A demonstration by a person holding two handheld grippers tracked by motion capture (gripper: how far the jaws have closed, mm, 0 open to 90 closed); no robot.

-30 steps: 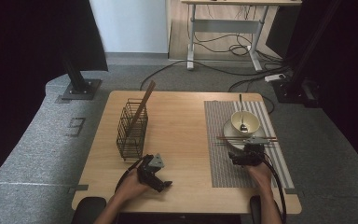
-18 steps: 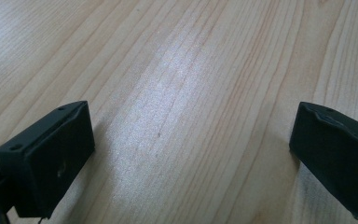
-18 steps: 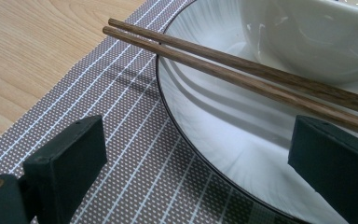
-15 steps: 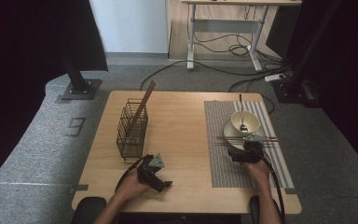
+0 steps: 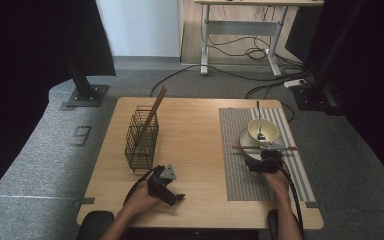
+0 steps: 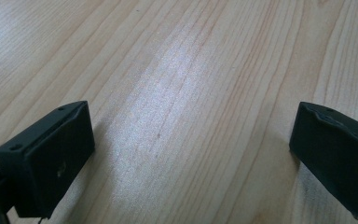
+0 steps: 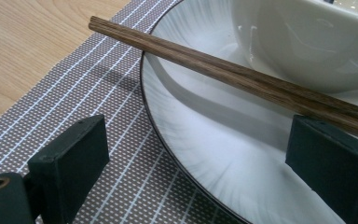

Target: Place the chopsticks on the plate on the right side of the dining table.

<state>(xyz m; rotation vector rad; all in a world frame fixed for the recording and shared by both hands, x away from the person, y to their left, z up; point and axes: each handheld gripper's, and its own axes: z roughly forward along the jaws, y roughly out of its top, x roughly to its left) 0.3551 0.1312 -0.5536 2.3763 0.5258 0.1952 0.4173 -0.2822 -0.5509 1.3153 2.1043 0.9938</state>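
The right hand-held gripper (image 7: 196, 158) stands wide open and empty at the plate (image 7: 200, 154) rim, just short of the chopsticks (image 7: 242, 79) lying across it — light, stiff, smooth wood, likely to roll; best pinched mid-length, both together.

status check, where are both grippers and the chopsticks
Left gripper open, low over bare table. Right gripper open at plate rim, chopsticks lying across plate, ungripped. Bowl right behind chopsticks.
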